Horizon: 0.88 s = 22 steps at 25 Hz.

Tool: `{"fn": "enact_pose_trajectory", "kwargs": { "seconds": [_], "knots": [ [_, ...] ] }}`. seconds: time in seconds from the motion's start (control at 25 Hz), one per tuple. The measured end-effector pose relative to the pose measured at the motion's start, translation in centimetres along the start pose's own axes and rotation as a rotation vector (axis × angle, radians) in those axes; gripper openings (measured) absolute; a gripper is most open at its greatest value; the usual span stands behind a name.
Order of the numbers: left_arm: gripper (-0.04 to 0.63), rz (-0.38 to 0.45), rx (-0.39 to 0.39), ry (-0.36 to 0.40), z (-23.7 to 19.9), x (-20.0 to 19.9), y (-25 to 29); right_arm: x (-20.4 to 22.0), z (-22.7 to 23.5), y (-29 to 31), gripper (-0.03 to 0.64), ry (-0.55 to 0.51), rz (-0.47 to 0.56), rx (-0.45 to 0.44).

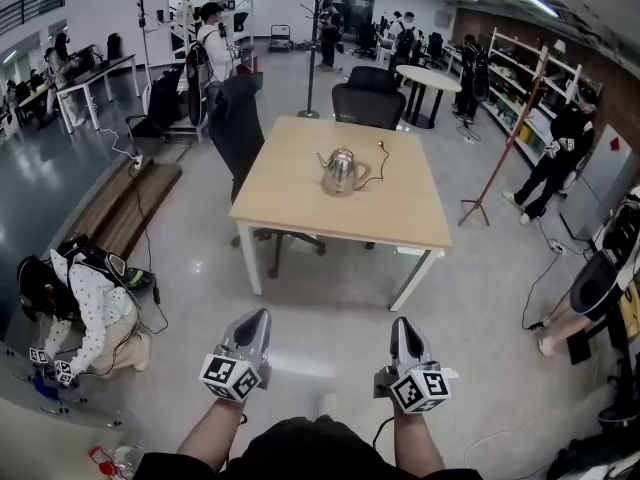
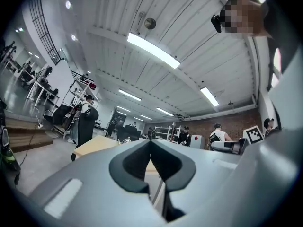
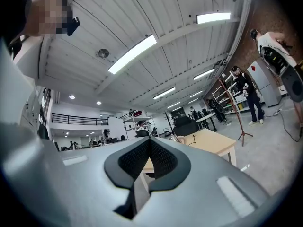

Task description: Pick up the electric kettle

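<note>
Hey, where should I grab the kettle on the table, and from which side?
Take the kettle by its handle, which seems to sit on its right in the head view, opposite the spout that points left; it is too small to be sure. It stands upright on the table, so come in level from the right with the right tongs, now shut, minding the cord.

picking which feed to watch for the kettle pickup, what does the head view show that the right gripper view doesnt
Only the head view: the left gripper and right gripper side by side, low over the floor and short of the table, and a crouching person at left.

Only the right gripper view: that gripper's jaws close up, shut with nothing between them, and the ceiling lights.

Both: the wooden table, the electric kettle standing on it (tiny in the gripper view), and the wooden stand.
</note>
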<state>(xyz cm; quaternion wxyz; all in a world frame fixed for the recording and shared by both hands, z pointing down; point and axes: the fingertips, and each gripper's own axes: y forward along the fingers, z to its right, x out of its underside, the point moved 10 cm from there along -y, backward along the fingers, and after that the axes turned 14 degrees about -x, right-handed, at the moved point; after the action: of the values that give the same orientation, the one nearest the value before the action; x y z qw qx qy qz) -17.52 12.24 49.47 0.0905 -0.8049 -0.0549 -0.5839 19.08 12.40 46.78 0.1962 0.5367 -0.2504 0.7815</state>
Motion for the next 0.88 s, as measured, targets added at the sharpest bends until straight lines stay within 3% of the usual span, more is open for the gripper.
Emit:
{"fn": "enact_pose_trajectory", "kwargs": {
  "seconds": [0.6, 0.88],
  "knots": [
    [-0.002, 0.022, -0.02, 0.024, 1.4, 0.7, 8.7, -0.9, 8.6, 5.8, 0.002, 0.008, 0.003, -0.032],
    [-0.002, 0.01, -0.056, -0.007, 2.6, 2.3, 10.4, -0.9, 10.6, 7.0, 0.002, 0.017, -0.036, -0.073]
  ]
}}
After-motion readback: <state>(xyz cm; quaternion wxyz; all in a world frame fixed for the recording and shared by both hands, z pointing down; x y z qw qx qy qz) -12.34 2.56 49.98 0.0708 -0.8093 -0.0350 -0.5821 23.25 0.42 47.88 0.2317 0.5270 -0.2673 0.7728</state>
